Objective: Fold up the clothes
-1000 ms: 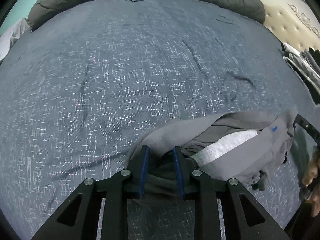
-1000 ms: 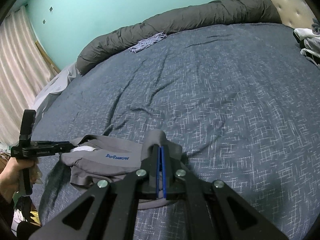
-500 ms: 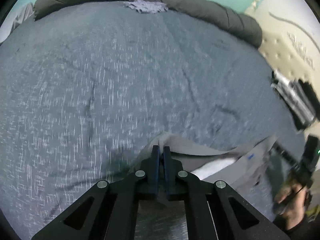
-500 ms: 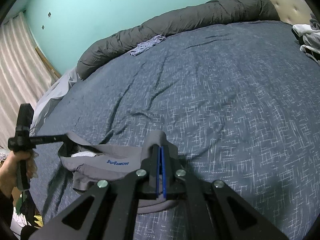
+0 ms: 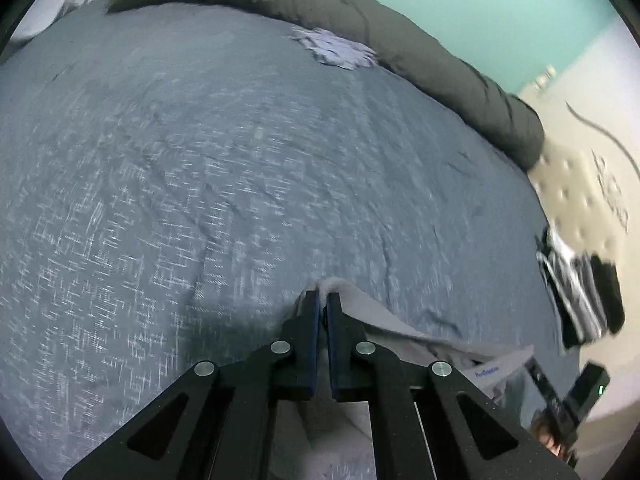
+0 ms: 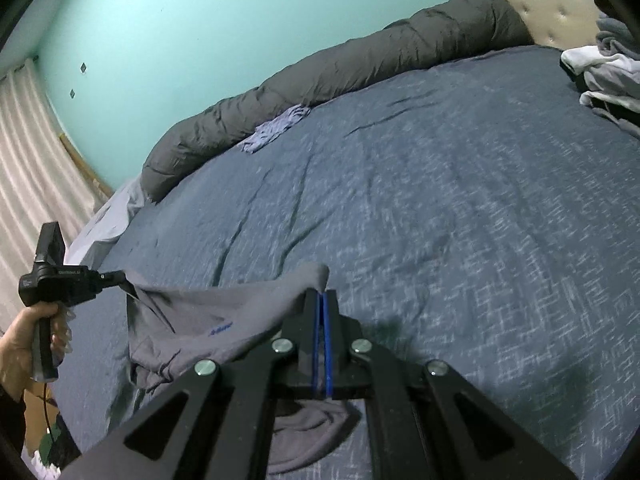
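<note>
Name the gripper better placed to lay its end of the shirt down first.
Probably the left gripper: its shirt corner hangs near the bedspread, with slack bunched below. The right gripper holds its corner higher.

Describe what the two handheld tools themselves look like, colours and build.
The left tool and the right tool are matte black, each with triangular cut-out linkages, silver rivets and blue pad faces. The bare left hand grips a black handle.

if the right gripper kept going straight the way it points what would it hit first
The right gripper is shut on the grey shirt and angled slightly down over the bed. Nothing stands ahead of it, so it would likely meet the blue bedspread first, well before the rolled duvet. Depth is hard to judge.
</note>
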Available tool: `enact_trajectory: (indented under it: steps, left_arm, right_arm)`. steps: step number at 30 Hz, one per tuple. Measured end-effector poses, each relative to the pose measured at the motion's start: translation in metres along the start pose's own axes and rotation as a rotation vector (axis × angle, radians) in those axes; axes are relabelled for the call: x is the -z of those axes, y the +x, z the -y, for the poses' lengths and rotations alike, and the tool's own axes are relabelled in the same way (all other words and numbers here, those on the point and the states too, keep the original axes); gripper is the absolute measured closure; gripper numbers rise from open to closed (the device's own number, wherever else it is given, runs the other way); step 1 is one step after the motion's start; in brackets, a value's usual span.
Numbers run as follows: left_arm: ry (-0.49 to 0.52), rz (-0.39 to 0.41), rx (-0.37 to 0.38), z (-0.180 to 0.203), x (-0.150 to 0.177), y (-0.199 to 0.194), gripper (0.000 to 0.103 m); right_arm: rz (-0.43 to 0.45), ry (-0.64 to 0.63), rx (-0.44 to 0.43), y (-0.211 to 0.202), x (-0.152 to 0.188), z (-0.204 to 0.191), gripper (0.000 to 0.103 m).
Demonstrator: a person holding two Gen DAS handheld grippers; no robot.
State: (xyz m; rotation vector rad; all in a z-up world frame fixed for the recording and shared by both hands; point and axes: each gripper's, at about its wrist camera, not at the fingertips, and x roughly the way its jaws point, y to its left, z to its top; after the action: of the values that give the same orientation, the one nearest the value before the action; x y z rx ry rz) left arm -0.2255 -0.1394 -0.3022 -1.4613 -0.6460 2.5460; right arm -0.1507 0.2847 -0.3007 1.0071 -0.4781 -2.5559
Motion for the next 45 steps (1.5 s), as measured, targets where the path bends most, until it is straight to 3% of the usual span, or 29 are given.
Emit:
enact_trajectory:
  steps: [6,9,12,19,25,35,37,40,45]
  left_arm:
    - [-0.051,-0.046,0.017,-0.015,-0.005,0.031,0.093]
    - [-0.007,-0.042,0.017,-0.015,0.000,0.030,0.065]
    - [0.065,-0.044,0.001,-0.015,0.010,0.029,0.064]
    - [0.190,-0.055,-0.036,-0.020,0.040,0.030,0.064]
    - [0.270,-0.070,-0.088,-0.011,0.040,0.047,0.064]
    - [0.399,-0.079,-0.075,0.011,0.023,0.062,0.064]
    - [0.416,-0.079,-0.069,0.012,0.022,0.065,0.081]
    - [0.453,-0.057,-0.053,0.020,0.024,0.063,0.097]
    - [0.383,0.013,-0.009,0.019,0.000,0.041,0.098]
  right_arm:
    - [-0.029,-0.005,0.025,0.016,-0.004,0.006,0.101]
    - [-0.057,-0.002,0.034,0.027,-0.005,0.010,0.101]
    - [-0.072,0.007,0.036,0.033,-0.007,0.013,0.101]
    - [-0.081,0.018,0.028,0.034,-0.006,0.014,0.101]
    - [-0.089,0.035,0.019,0.037,-0.005,0.017,0.101]
    - [-0.094,0.041,0.005,0.040,-0.005,0.020,0.101]
    - [-0.094,0.041,0.006,0.041,-0.006,0.020,0.101]
    - [-0.094,0.044,0.001,0.042,-0.007,0.022,0.101]
    - [-0.049,0.035,-0.004,0.035,-0.015,0.022,0.101]
